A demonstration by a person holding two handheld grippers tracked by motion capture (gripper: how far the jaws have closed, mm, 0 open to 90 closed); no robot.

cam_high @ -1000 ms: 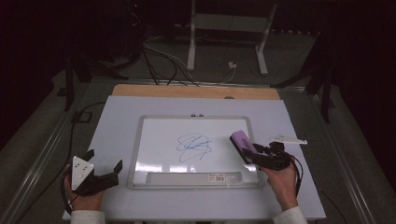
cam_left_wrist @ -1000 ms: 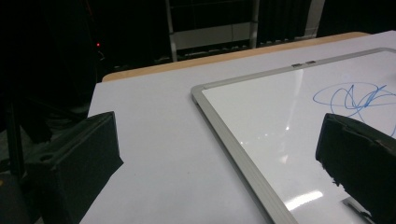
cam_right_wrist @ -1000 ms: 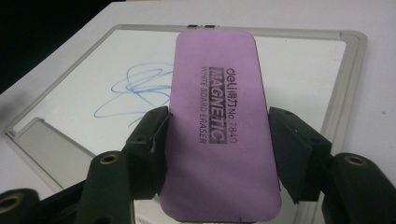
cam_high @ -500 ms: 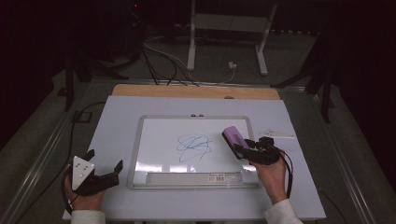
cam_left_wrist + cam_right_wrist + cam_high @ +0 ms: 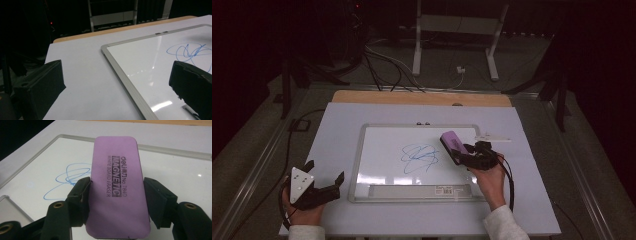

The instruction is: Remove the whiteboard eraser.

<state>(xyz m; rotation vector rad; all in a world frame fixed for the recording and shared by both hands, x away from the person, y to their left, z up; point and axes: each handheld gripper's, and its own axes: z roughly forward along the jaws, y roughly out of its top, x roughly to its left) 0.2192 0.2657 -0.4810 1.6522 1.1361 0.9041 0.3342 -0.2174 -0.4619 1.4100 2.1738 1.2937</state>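
The right gripper (image 5: 116,200) pinches the purple whiteboard eraser (image 5: 116,182) flat-side down (ready to wipe the blue scribble (image 5: 419,157)); the left gripper (image 5: 319,182) rests spread, empty.

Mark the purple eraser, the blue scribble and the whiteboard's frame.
purple eraser (image 5: 116,185), right gripper view, on its printed top face.
blue scribble (image 5: 419,157), high view, on the middle of the tangled lines.
whiteboard's frame (image 5: 125,80), left gripper view, on the long silver edge near the corner.
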